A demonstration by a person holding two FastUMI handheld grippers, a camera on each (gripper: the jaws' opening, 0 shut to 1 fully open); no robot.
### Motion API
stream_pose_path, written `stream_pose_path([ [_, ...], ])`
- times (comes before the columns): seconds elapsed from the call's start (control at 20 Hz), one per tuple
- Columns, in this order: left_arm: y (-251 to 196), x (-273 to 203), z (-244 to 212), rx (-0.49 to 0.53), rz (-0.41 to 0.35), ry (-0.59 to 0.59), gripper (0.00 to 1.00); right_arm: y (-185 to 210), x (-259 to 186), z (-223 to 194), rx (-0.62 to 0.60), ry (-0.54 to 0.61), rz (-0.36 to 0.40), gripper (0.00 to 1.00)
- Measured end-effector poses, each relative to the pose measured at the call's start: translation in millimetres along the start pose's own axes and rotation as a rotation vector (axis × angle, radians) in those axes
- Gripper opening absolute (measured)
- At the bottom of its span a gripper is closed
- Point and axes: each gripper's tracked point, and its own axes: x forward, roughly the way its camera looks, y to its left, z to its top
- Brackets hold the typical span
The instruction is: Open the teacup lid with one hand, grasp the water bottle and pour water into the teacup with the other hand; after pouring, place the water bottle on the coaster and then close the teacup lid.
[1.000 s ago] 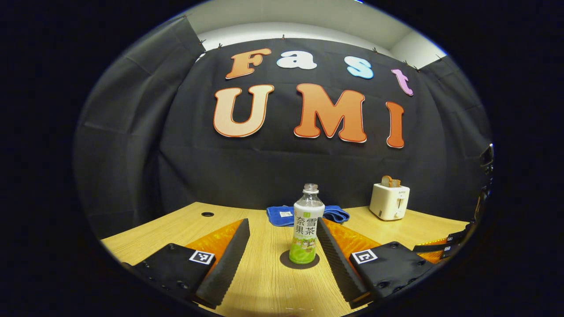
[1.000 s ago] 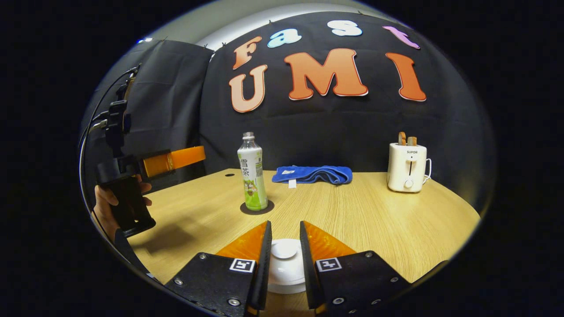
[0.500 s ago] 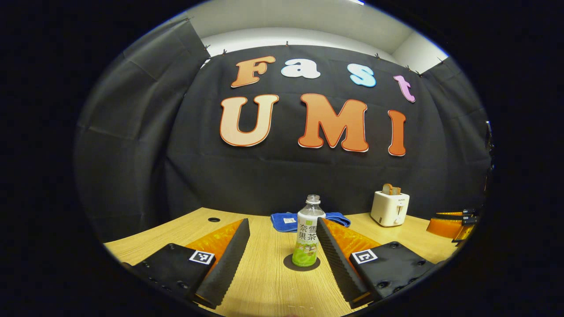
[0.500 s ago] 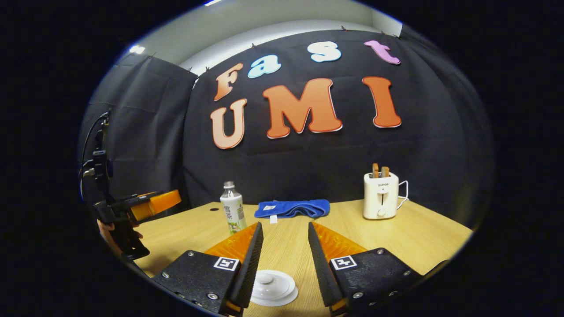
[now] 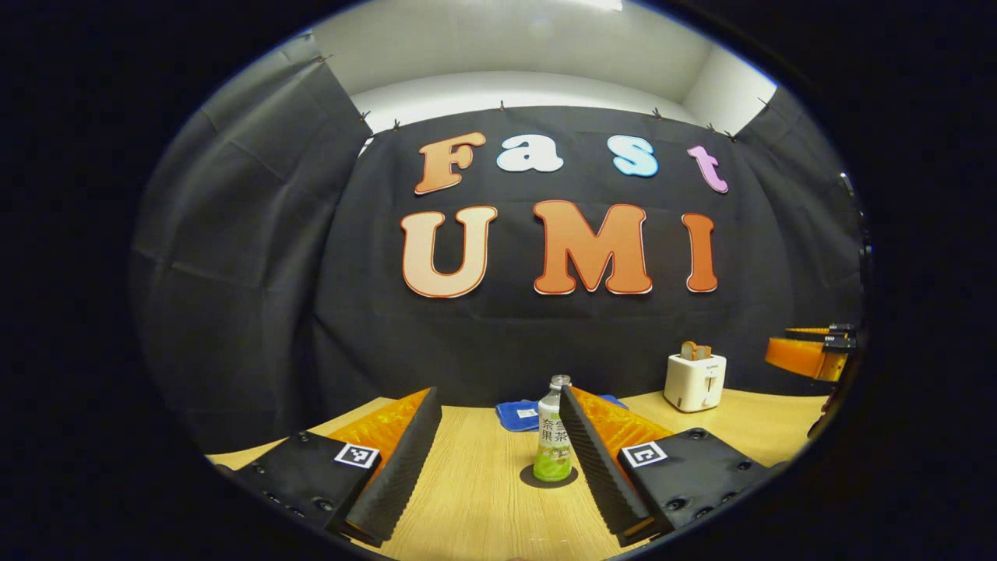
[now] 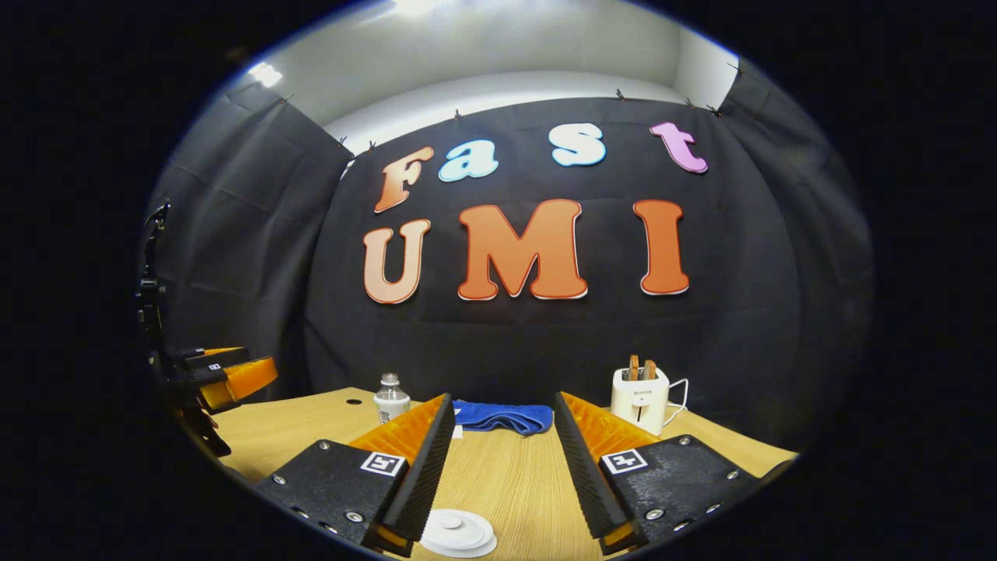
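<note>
Standing on its coaster (image 5: 549, 477), the bottle (image 5: 553, 440) looks farther off than before; both grippers (image 5: 498, 436) (image 6: 498, 436), spread and empty, have pulled back, lid (image 6: 457, 532) at six o'clock.

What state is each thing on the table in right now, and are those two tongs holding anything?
Water bottle: upright on the coaster, uncapped.
Teacup lid: sitting flat, ungripped; cup beneath hidden.
Blue towel: folded, lying on the table.
Toaster: bread slices standing up in its slots.
Left tongs: open, empty.
Right tongs: open, empty, above the lid.
</note>
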Motion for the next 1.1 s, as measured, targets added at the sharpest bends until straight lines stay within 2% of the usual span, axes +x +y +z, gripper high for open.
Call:
stream_pose_path([
  [0.2,2.5,-11.8,14.5,-0.019,-0.016,0.001,0.96,4.0,-3.5,5.8,-0.017,-0.014,-0.011,0.77],
  [0.4,2.3,-22.2,39.9,0.003,0.0,-0.044,0.97,7.0,-7.5,11.2,-0.029,-0.01,-0.015,0.8],
  [0.45,1.9,-22.7,43.8,0.011,0.006,-0.052,0.97,9.3,-9.0,13.6,-0.03,-0.017,-0.012,0.75],
  [0.5,0.9,-23.4,43.1,0.018,0.01,-0.053,0.97,11.3,-9.8,16.7,-0.029,-0.025,-0.008,0.8],
  [0.75,-8.3,-17.0,41.9,0.026,-0.001,-0.031,0.96,8.2,-11.5,17.3,-0.031,-0.019,-0.018,0.8],
  [1.1,0.4,0.9,48.4,0.006,-0.004,-0.024,0.96,5.0,-8.3,18.6,-0.035,-0.014,-0.033,0.8],
])
